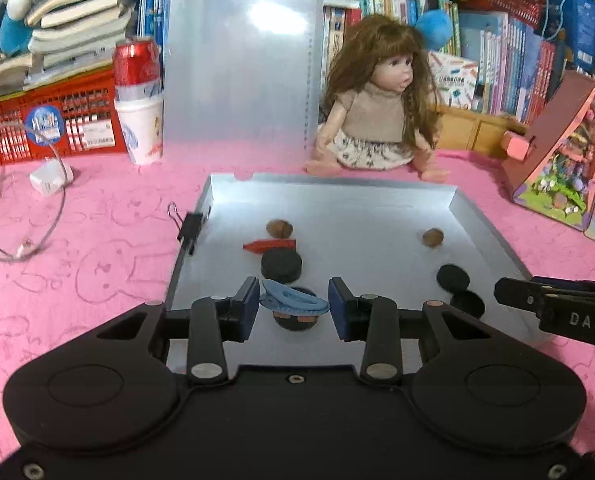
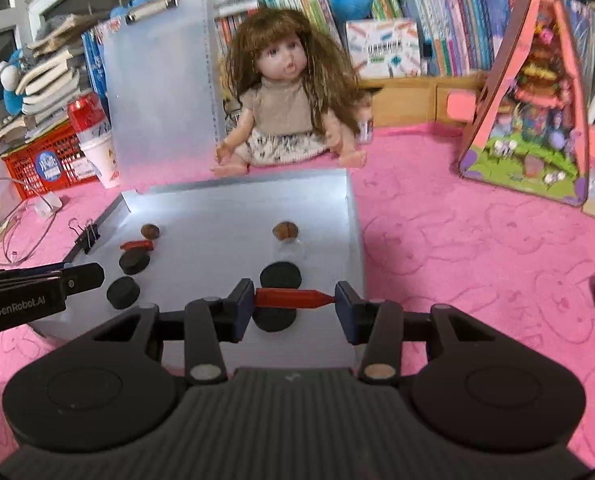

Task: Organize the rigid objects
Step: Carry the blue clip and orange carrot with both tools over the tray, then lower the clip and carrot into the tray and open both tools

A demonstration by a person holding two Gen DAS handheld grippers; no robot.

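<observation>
Over the gray tray [image 1: 473, 220], the left gripper [image 1: 293, 304] is pinching a blue clip [image 1: 293, 300] and the right gripper [image 2: 295, 299] is pinching a red peg [image 2: 293, 298] end to end, so either is risking slipping and scattering the black discs [image 2: 281, 274] below.

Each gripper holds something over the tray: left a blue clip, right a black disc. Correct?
Not quite. The right gripper holds a red marker-like piece, not a black disc, as the right wrist view shows. The left gripper does hold the blue clip over the tray.
</observation>
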